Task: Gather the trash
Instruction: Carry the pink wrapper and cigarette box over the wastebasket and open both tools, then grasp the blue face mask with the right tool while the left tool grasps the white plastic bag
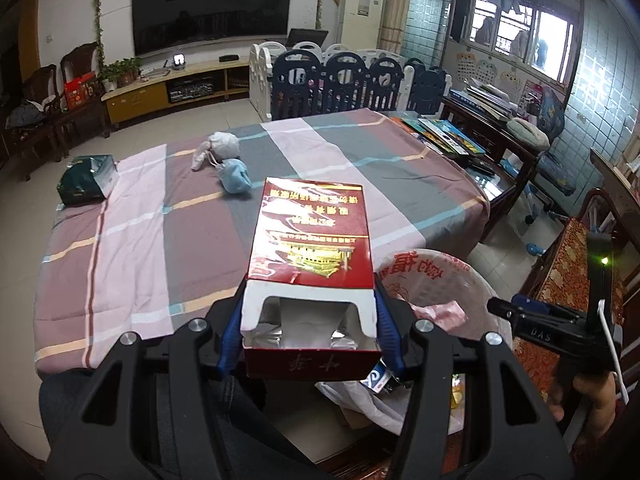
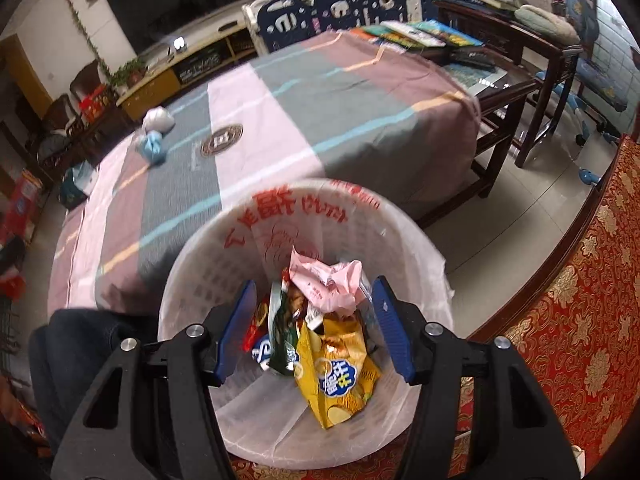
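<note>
Clamped between my left gripper's (image 1: 310,336) blue pads sits a red cigarette pack (image 1: 310,264), lid flipped open, foil lining showing, gold building printed on its face; the Chinese lettering reads upside down and I can't make it out. Only this view catches my right gripper (image 1: 520,312) from outside, hanging beside the white basket (image 1: 472,280). Over on the right wrist camera, my right gripper (image 2: 314,332) stands wide with nothing between the pads, directly above the white basket (image 2: 200,280), which carries red characters on its liner. Inside the basket lie a yellow chip bag (image 2: 340,376) and a crumpled pink bag (image 2: 328,284). Beyond the basket, on the striped cloth (image 1: 320,152), wait a blue wad (image 1: 234,176) and a white wad (image 1: 218,146).
</note>
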